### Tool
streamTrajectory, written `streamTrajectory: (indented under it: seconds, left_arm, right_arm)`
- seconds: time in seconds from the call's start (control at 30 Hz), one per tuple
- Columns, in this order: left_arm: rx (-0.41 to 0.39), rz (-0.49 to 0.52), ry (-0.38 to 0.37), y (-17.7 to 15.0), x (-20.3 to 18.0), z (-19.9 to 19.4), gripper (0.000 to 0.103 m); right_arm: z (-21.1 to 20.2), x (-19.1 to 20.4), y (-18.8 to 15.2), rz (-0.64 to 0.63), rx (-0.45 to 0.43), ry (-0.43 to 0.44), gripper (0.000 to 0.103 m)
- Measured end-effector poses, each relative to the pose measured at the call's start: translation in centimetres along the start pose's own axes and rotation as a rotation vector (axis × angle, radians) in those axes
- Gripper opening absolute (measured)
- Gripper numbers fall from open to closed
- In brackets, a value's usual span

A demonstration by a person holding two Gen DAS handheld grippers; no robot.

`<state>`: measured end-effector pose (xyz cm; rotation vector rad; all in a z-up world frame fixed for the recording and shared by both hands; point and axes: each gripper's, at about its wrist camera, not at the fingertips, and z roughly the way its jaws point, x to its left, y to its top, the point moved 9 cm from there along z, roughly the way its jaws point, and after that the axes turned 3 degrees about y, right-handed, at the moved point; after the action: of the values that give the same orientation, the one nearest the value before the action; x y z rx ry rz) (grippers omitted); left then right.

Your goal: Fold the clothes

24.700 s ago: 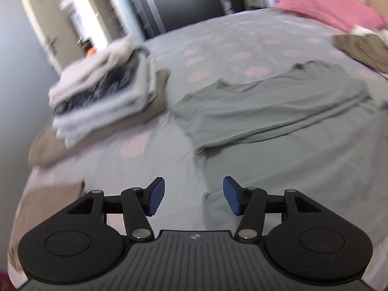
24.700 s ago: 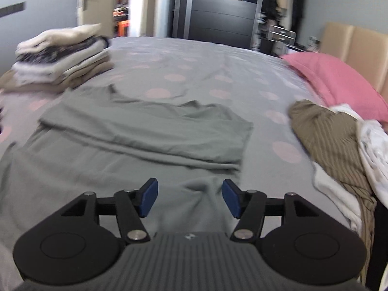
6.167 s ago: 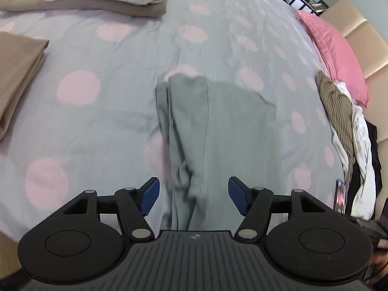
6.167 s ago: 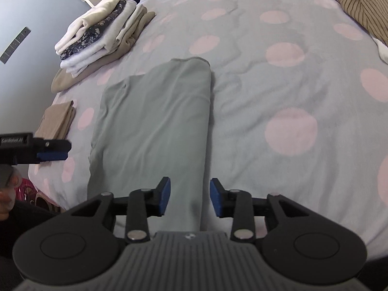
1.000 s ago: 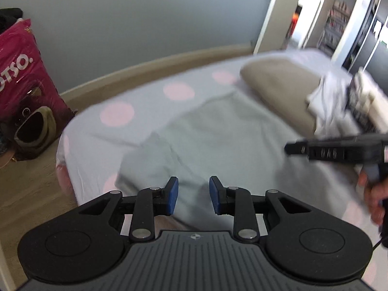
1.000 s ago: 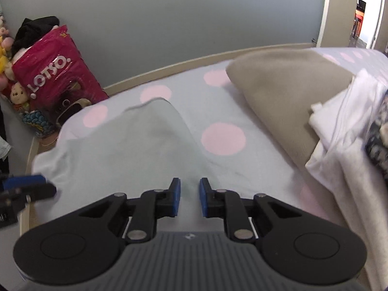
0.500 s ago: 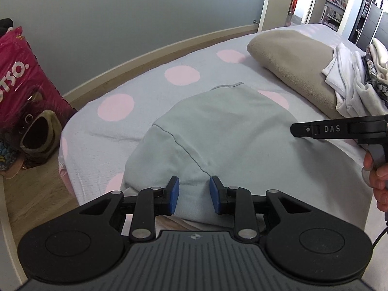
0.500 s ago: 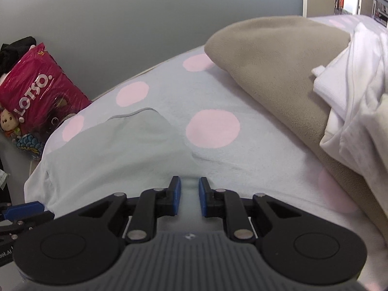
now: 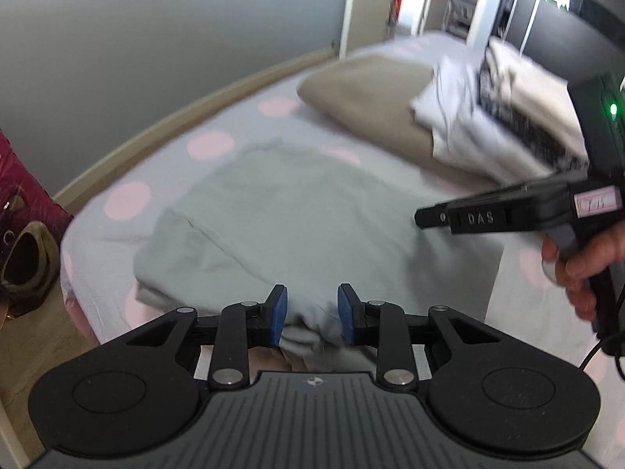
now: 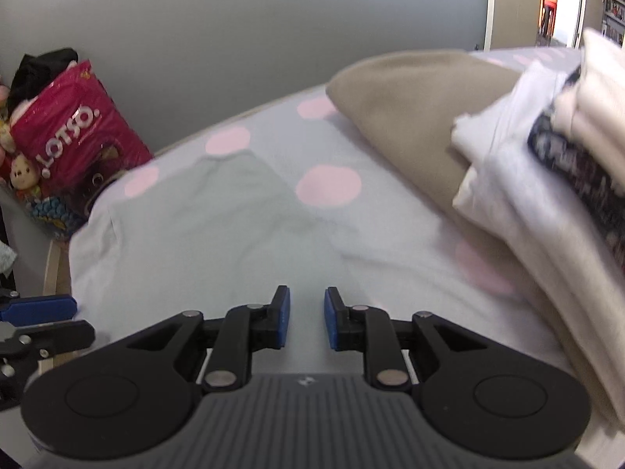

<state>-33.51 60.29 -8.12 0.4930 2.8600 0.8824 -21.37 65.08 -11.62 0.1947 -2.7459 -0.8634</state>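
Lower centre: left hand-held gripper (image 9: 311, 314) clamps the folded grey shirt's (image 9: 281, 211) edge; right hand-held gripper (image 10: 307, 318) just opening, jaws slightly apart, nothing between.

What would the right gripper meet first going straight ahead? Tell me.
Probably the folded grey garment just ahead of the right gripper, lying on the spotted bedspread; how close it is cannot be told.

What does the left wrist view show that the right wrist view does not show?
Only the left wrist view shows the person's hand holding the right hand-held gripper, and the black wardrobe. Only the right wrist view shows the pink LOTSO bag and the plush toy. Both show the folded grey shirt and the stack of folded clothes on the polka-dot bed.
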Motion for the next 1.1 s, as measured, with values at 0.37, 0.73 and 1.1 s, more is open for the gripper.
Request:
streamTrajectory:
  seconds: [0.37,0.73,1.1]
  left_arm:
    - [0.090,0.027,0.027,-1.4,0.4,2.4,0.030]
    - [-0.053,0.058,0.049,-1.1,-1.0,-1.2,0.044]
    - [-0.205,-0.017,0.082,-2.7,-2.8,-5.8,0.063]
  right_arm:
    - [0.8,0.2,-1.7,0.014,0.016,-0.015,0.023]
    - [-7.2,1.8,-4.0,0.090,-0.164,-0.037,0.052]
    - [-14.3,3.5,-10.2,0.105,-0.301,-0.126,0.068]
